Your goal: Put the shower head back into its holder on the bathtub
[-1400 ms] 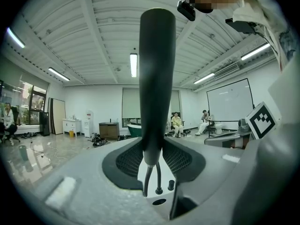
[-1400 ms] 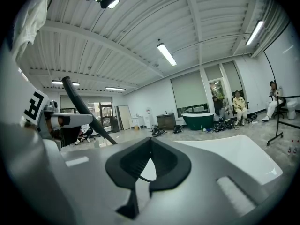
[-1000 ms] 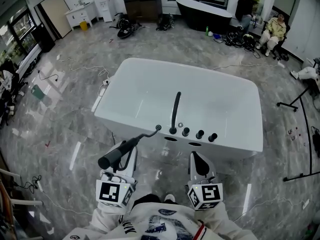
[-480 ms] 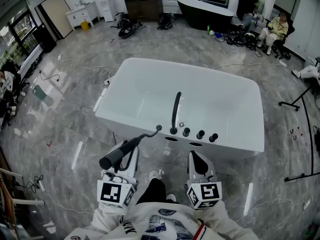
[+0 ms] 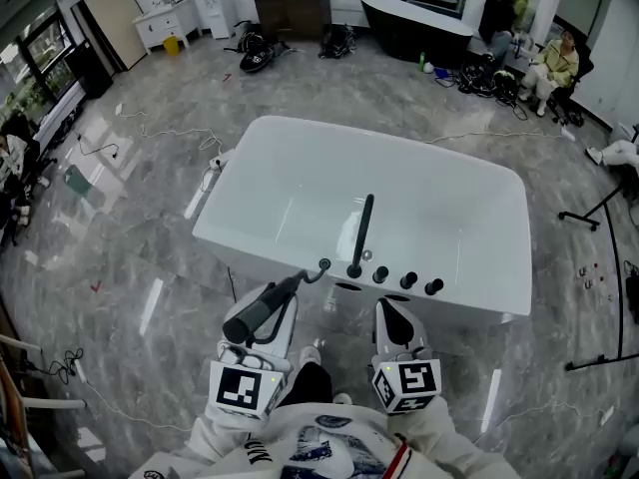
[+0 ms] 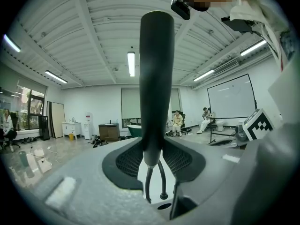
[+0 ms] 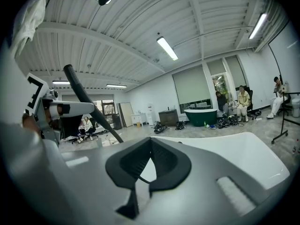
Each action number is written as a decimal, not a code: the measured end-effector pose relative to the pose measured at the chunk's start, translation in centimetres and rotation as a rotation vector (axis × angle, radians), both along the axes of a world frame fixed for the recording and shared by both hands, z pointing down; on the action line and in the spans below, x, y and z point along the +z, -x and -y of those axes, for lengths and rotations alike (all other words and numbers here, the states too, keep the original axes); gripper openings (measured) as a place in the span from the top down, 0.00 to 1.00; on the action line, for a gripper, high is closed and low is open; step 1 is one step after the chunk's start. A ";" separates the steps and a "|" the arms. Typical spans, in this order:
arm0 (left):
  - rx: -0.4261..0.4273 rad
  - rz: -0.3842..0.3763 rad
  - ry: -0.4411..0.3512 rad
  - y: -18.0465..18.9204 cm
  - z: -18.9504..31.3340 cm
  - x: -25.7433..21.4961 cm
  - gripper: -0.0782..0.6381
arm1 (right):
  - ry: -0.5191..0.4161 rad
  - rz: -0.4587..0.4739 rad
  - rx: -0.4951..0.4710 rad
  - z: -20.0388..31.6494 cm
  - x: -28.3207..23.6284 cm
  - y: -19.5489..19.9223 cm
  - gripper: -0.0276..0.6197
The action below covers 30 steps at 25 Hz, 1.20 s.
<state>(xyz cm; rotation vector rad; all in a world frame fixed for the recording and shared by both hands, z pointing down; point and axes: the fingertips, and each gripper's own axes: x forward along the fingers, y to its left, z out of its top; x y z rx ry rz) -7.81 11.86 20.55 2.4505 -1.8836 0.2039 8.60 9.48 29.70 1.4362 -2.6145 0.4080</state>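
A white bathtub point(image 5: 250, 242) fills the middle of the head view. On its near rim stand a black spout point(image 5: 361, 230) and several black knobs point(image 5: 407, 281). The black shower head point(image 5: 258, 311) is a thick handle that points back to the left. Its thin hose end meets a round black fitting point(image 5: 323, 265) on the rim left of the spout. My left gripper point(image 5: 272, 307) is shut on the handle, just short of the rim. In the left gripper view the shower head point(image 6: 156, 78) rises between the jaws. My right gripper point(image 5: 390, 315) is shut and holds nothing, below the knobs.
Grey marble floor lies all round the tub. A black tub point(image 5: 414, 13) and a dark cabinet point(image 5: 293, 8) stand at the back, with seated people point(image 5: 557, 63) at the back right. A black stand point(image 5: 599, 208) is on the right, and cables point(image 5: 100, 153) lie on the left.
My left gripper has carried the shower head a little to the right and nearer the tub's rim. The right gripper has hardly moved.
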 end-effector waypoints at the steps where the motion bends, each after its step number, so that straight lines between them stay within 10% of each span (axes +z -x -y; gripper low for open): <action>1: 0.004 -0.001 0.008 0.2 0.4 0.3 0.70 | 0.002 -0.002 -0.003 0.4 0.1 0.5 0.95; 30: 0.117 -0.089 0.102 5.5 7.5 5.3 0.70 | 0.107 -0.093 0.032 6.9 4.6 8.2 0.95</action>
